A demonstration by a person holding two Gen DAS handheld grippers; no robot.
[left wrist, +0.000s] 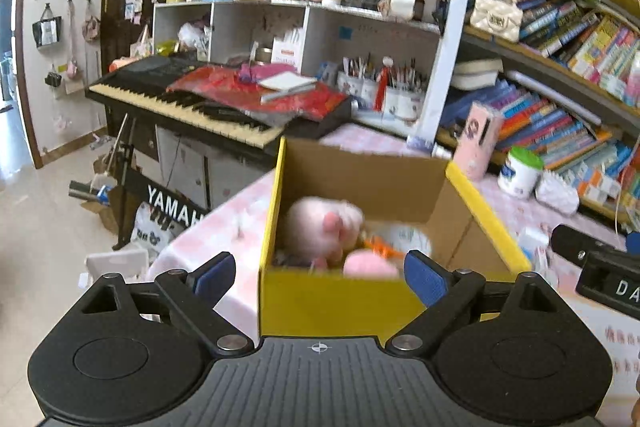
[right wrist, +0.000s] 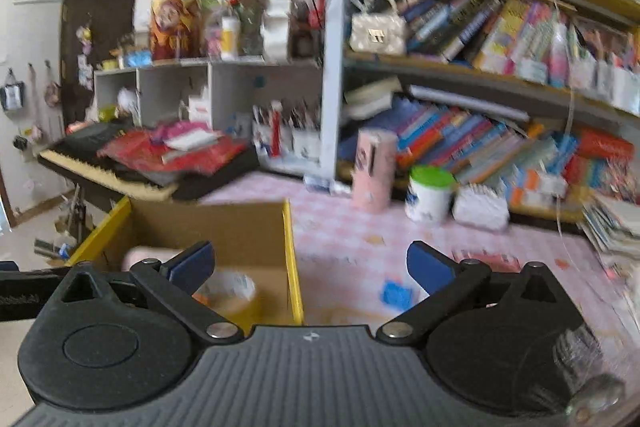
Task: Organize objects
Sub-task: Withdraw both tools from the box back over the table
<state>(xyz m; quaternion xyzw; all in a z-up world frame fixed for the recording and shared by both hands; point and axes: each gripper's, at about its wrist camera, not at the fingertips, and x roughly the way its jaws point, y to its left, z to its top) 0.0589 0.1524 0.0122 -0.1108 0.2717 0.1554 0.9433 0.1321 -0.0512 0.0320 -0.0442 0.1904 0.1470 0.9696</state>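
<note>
A yellow cardboard box (left wrist: pixel 340 299) stands open on the pink checked table. Inside lie a pink plush toy (left wrist: pixel 320 227), a roll of tape (left wrist: pixel 408 239) and something orange. My left gripper (left wrist: pixel 320 277) hangs open just in front of the box's near wall, nothing between its blue pads. In the right wrist view the same box (right wrist: pixel 294 267) sits at lower left with the tape roll (right wrist: pixel 230 291) showing inside. My right gripper (right wrist: pixel 310 267) is open and empty above the box's right wall. A small blue object (right wrist: pixel 396 293) lies on the table (right wrist: pixel 360 239).
A pink carton (right wrist: pixel 372 171), a green-lidded white jar (right wrist: pixel 430 193) and a white packet (right wrist: pixel 482 205) stand by the crowded bookshelf (right wrist: pixel 500 83). A keyboard (left wrist: pixel 180 103) with red cloth is at the left. The other black gripper (left wrist: pixel 600 263) shows at the right edge.
</note>
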